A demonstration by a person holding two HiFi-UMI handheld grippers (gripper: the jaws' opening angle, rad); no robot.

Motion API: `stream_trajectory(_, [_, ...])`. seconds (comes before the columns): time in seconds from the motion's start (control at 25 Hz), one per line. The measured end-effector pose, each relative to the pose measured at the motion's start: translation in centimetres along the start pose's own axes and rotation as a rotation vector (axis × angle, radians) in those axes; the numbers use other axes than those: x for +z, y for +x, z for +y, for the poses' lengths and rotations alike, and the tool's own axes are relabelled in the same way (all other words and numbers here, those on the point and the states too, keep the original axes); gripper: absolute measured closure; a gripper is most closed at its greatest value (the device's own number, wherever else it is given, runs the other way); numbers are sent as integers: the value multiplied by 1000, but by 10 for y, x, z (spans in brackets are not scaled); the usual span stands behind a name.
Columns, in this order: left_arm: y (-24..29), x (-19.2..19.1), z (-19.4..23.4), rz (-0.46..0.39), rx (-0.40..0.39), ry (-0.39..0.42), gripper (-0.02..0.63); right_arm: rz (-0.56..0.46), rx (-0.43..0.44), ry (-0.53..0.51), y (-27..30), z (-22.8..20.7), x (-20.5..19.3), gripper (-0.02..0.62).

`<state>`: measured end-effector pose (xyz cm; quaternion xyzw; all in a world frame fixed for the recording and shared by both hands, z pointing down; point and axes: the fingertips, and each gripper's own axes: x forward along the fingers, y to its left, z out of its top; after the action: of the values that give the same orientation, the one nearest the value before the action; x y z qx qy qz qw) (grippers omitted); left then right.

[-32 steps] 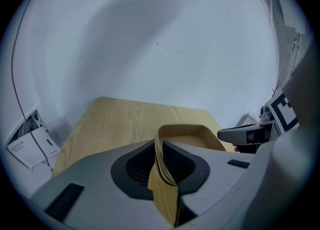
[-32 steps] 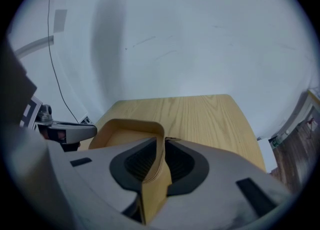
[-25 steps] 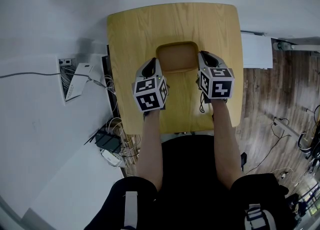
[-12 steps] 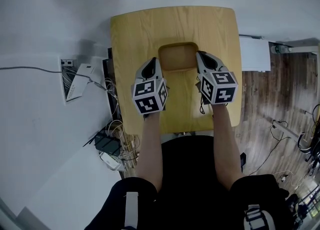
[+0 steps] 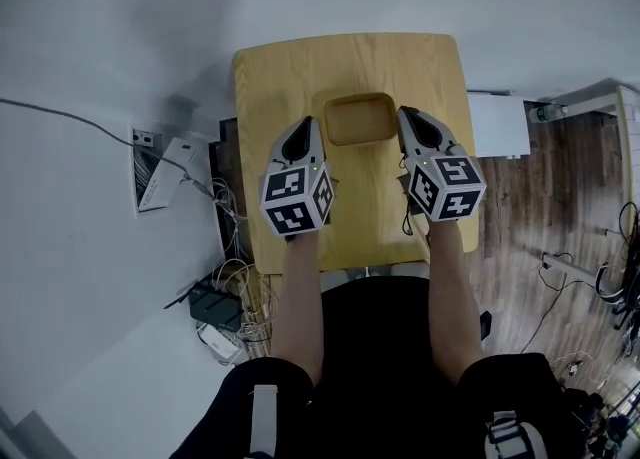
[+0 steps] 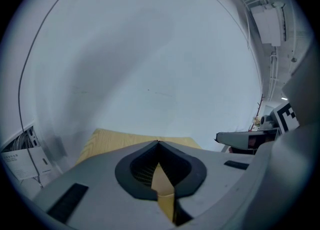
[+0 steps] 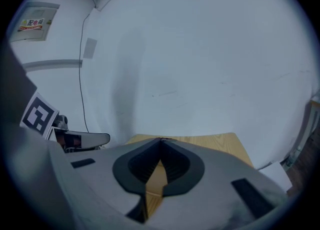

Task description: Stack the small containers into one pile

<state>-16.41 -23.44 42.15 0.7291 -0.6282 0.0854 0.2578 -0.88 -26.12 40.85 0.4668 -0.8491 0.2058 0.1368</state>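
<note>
Container [image 5: 360,119] on table [image 5: 290,67], between left gripper [image 5: 306,124] and right gripper [image 5: 406,113], both clenched, holding nothing.

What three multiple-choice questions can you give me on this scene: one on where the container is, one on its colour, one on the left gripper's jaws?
1. Where is the container?
A. On the floor
B. On the wooden table, between the left gripper and the right gripper
C. Clamped in a jaw

2. What colour is the container?
A. Blue
B. Tan
C. Black

3. How do the left gripper's jaws stand?
A. Wide apart
B. Shut on the container
C. Shut, with nothing held

Answers:
1 B: the head view shows it resting on the tabletop with one gripper tip on each side.
2 B: it is a yellowish tan, close to the wood's tone.
3 C: in the left gripper view the tips meet and only the table shows behind them.
</note>
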Motion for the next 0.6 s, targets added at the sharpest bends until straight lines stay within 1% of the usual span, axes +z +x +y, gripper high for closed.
stream_trajectory(0.16, [-17, 23, -12, -95, -37, -13, 604, -52, 5, -33, -23, 6, 21, 589])
stream_trajectory(0.32, [-32, 45, -26, -163, -44, -2, 604, -117, 10, -51, -44, 6, 46, 589])
stream_trajectory(0.6, [-66, 80, -66, -278, -46, 55, 604, -235, 68, -78, -83, 9, 87, 589])
